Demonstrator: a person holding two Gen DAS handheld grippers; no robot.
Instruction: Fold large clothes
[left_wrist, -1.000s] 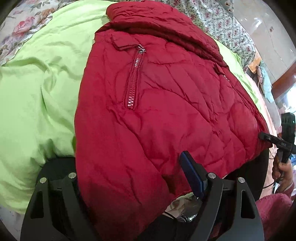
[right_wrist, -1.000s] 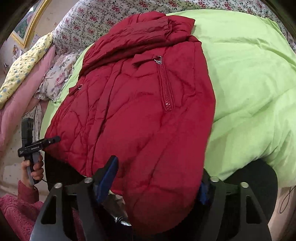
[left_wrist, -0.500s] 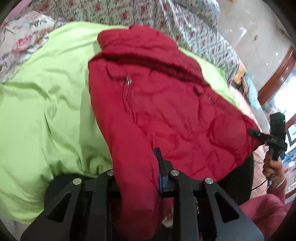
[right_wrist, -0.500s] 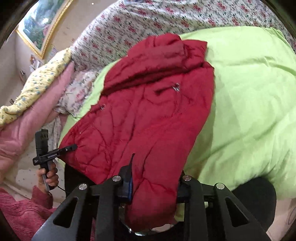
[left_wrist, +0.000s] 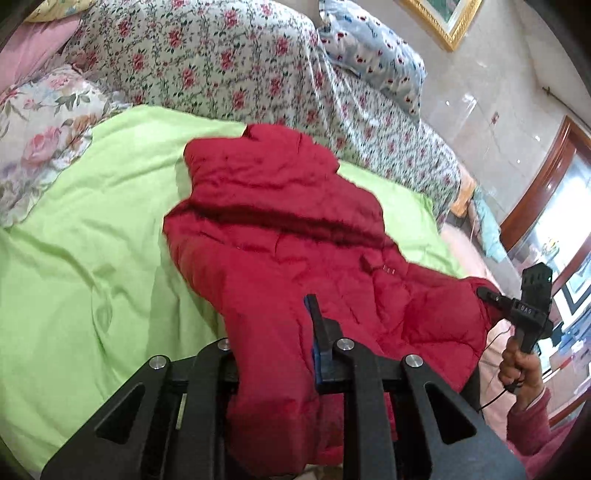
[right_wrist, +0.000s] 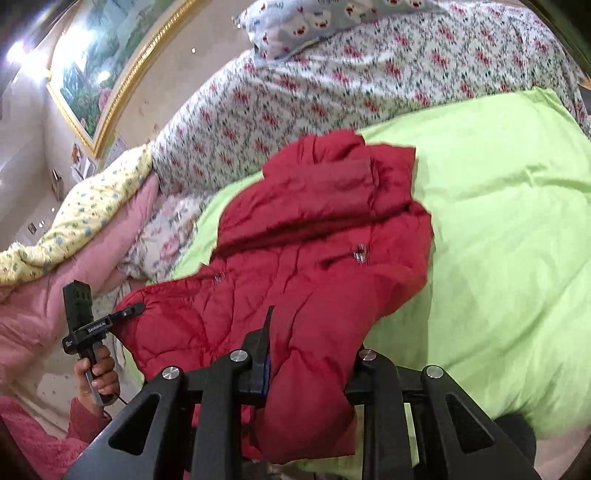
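Observation:
A red quilted jacket (left_wrist: 288, 236) lies on a lime green sheet (left_wrist: 81, 266), its hood end toward the far floral bedding. My left gripper (left_wrist: 273, 332) is shut on one corner of the jacket's near hem and holds it lifted. My right gripper (right_wrist: 314, 339) is shut on the other hem corner of the jacket (right_wrist: 314, 240). Each gripper shows in the other's view: the right one (left_wrist: 491, 295) at the jacket's right edge, the left one (right_wrist: 133, 310) at its left edge. Bunched fabric hides one finger of each gripper.
The green sheet (right_wrist: 498, 240) covers a bed. A floral quilt (left_wrist: 221, 62) and pillows (left_wrist: 369, 48) are piled at the far side. Pink and yellow blankets (right_wrist: 74, 236) lie to the left in the right wrist view. A framed picture (right_wrist: 110, 59) hangs on the wall.
Both grippers closed on the jacket's near hem corners and lifted them up and back. The near part of the jacket now hangs raised off the sheet.

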